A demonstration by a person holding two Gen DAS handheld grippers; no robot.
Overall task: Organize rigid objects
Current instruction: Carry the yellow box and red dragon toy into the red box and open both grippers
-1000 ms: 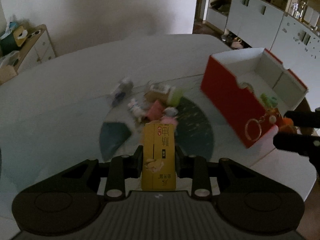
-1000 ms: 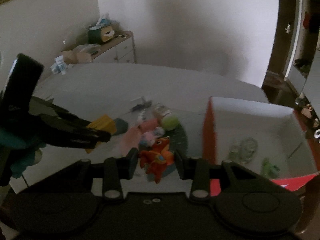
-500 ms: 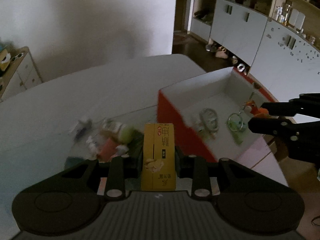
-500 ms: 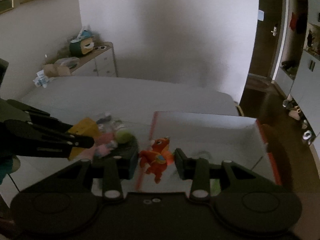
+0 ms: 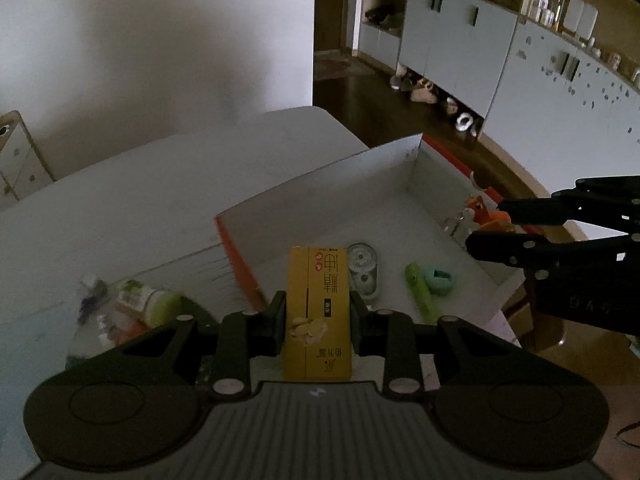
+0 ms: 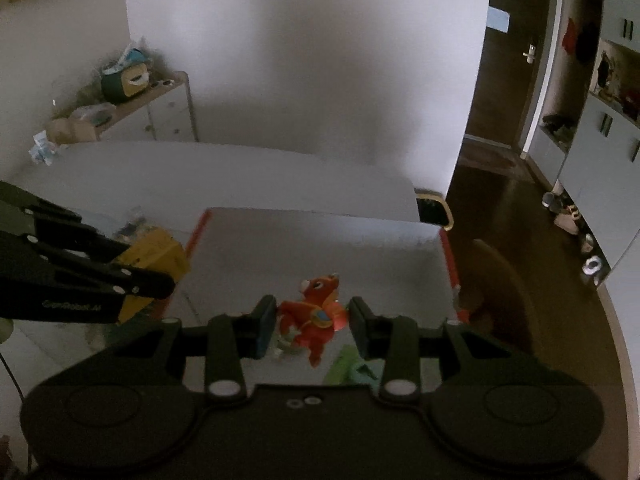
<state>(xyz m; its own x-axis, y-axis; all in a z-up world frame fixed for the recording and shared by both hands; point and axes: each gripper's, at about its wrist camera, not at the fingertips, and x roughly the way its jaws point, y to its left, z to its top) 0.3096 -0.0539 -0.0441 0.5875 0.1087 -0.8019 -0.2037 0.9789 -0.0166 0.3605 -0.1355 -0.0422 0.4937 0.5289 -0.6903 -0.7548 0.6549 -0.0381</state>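
Note:
My left gripper is shut on a yellow carton and holds it above the near left edge of the red box with a white inside. My right gripper is shut on an orange toy figure and holds it over the box. The toy also shows in the left wrist view, at the box's right wall. In the box lie a clear round item, a green stick and a teal piece.
Several small items, among them a bottle with a green cap, lie on the white table left of the box. A chair stands right of the table. A drawer cabinet stands by the far wall.
Both grippers have moved right, from the pile of small items to over the box, each still holding its object.

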